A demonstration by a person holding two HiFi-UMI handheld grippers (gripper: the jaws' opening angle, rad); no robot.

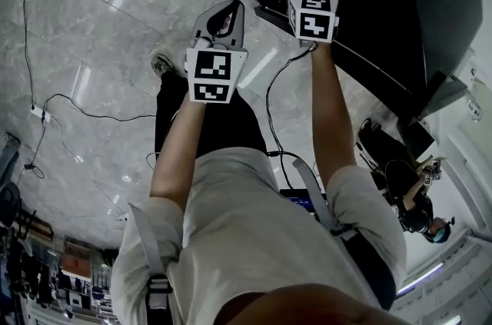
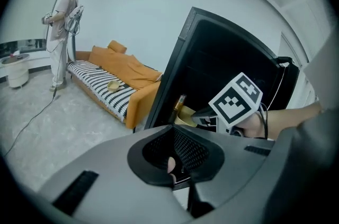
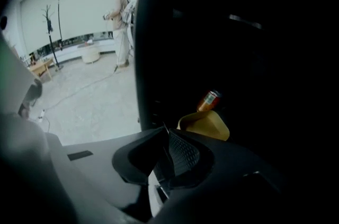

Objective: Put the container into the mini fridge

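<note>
The yellow container [image 3: 207, 125] sits inside the dark mini fridge [image 3: 238, 32] near its left edge, the right tool [image 3: 168, 151] closing on nothing, the left tool [image 2: 174, 150] shut and empty

Yellow container [image 3: 207, 125] sits inside the dark, open mini fridge [image 3: 159, 32].

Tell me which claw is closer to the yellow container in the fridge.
Right. The right claw, jaws closing on nothing, sits just short of the yellow container inside the fridge; the left claw hangs farther back, outside it.
</note>
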